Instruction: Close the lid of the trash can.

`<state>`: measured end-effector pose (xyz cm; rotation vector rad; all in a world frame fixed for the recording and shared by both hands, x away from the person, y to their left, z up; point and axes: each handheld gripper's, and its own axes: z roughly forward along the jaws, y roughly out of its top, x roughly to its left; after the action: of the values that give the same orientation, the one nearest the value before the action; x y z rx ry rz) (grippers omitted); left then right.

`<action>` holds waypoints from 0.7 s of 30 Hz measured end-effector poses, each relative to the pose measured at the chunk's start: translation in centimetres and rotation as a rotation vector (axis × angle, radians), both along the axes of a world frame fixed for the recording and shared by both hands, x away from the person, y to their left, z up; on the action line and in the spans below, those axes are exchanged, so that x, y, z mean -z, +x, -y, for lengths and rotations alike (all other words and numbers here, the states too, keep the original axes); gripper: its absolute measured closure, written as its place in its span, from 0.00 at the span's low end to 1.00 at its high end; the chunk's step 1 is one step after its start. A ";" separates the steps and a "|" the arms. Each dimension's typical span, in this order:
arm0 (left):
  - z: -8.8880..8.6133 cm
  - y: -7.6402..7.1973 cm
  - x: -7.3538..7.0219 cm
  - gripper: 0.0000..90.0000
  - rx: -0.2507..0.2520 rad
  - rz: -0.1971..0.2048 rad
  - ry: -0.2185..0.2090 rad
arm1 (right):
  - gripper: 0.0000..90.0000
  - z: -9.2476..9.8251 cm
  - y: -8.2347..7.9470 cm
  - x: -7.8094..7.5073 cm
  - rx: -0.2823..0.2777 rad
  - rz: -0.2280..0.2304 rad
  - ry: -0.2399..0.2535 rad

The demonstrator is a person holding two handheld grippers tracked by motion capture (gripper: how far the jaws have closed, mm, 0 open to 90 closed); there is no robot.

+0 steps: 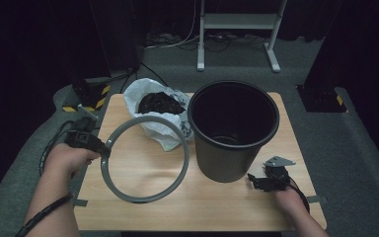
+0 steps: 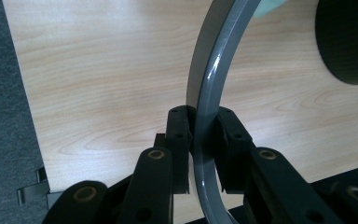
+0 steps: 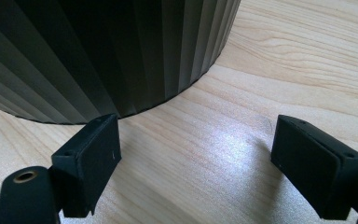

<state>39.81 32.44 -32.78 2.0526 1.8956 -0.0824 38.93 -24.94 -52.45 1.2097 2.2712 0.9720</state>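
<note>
The table (image 1: pixel 143 207) is a light wood top, and it sits on a grey carpet floor (image 1: pixel 360 163). A tall black bin (image 1: pixel 233 131) stands on the table, near the far right part. Next to it, on the far left part, lies a white bag (image 1: pixel 165 129) with something dark inside. The bag touches the bin's side. Bits of grey tape (image 1: pixel 80 202) stick out at the table's near edges.

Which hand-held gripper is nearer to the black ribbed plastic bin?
Right. The right hand-held gripper sits open beside the black ribbed plastic bin, at its base. The left hand-held gripper is farther off, clamped on the grey plastic ring.
</note>
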 end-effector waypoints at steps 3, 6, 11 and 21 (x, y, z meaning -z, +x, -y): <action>-0.1 0.3 -0.7 0.85 -0.008 0.010 -0.004 | 0.17 0.0 0.0 0.0 -0.001 0.002 -0.001; -0.2 0.6 -1.5 0.85 -0.018 0.021 -0.003 | 0.17 0.0 0.0 0.0 -0.001 0.002 -0.002; -0.5 0.7 -2.5 0.85 -0.031 0.046 -0.028 | 0.17 0.0 0.0 0.0 -0.001 0.002 -0.001; -1.0 0.5 -5.4 0.85 -0.041 0.102 -0.040 | 0.17 0.0 0.0 0.0 -0.001 0.001 -0.001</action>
<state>40.31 33.46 -27.38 1.9530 1.8579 -0.0058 38.97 -24.93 -52.45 1.2075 2.2720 0.9720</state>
